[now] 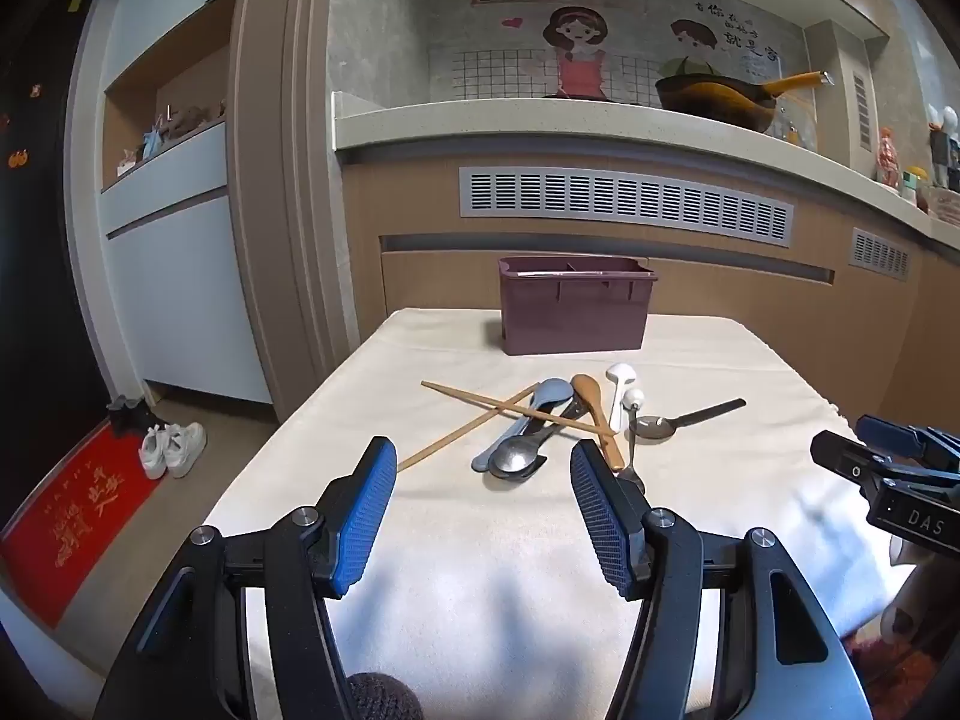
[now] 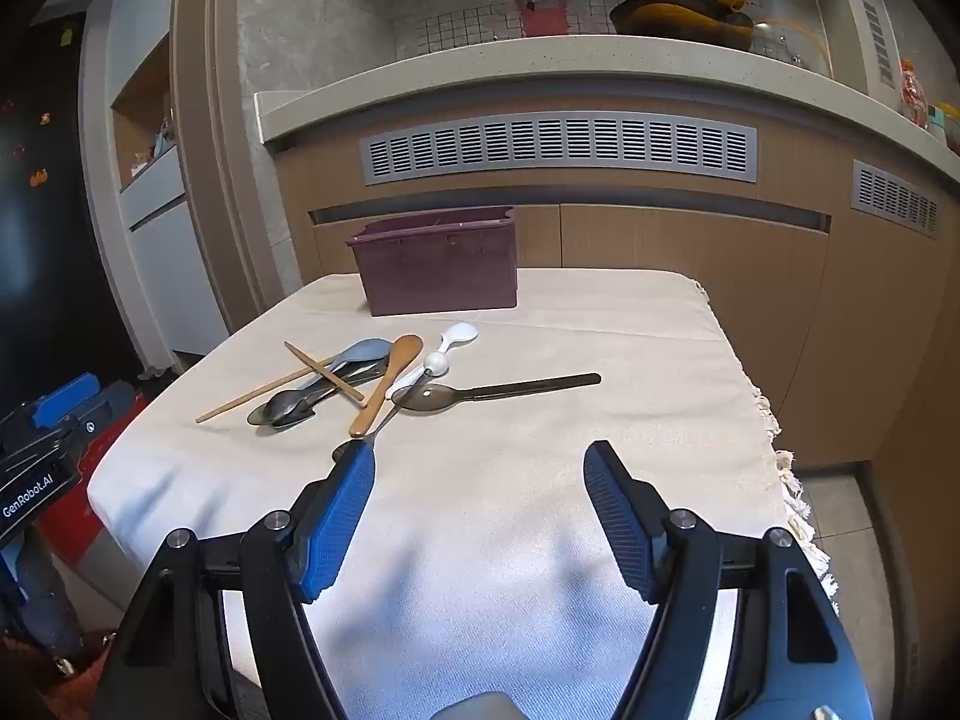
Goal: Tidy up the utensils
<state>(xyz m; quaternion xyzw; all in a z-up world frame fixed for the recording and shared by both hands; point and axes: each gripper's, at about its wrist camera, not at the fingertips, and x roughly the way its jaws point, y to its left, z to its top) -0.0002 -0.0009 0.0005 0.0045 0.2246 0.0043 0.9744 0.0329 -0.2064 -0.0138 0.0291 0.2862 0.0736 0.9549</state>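
A heap of utensils lies mid-table: two wooden chopsticks (image 1: pixel 480 414) crossed, a light blue spoon (image 1: pixel 543 399), a wooden spoon (image 1: pixel 594 402), a white spoon (image 1: pixel 618 390), metal spoons (image 1: pixel 516 459) and a dark-handled metal spoon (image 1: pixel 678 423). A purple divided utensil box (image 1: pixel 573 312) stands behind them. My left gripper (image 1: pixel 483 462) is open and empty, just short of the heap. My right gripper (image 2: pixel 480 468) is open and empty, near the dark-handled spoon (image 2: pixel 480 393). The heap (image 2: pixel 336 384) and box (image 2: pixel 438 264) also show in the right wrist view.
The table wears a cream cloth (image 1: pixel 456 540) with a fringed right edge (image 2: pixel 792 480). Kitchen cabinets and a counter (image 1: pixel 540 120) with a wok stand behind. Shoes (image 1: pixel 171 447) and a red mat (image 1: pixel 78 516) lie on the floor at left.
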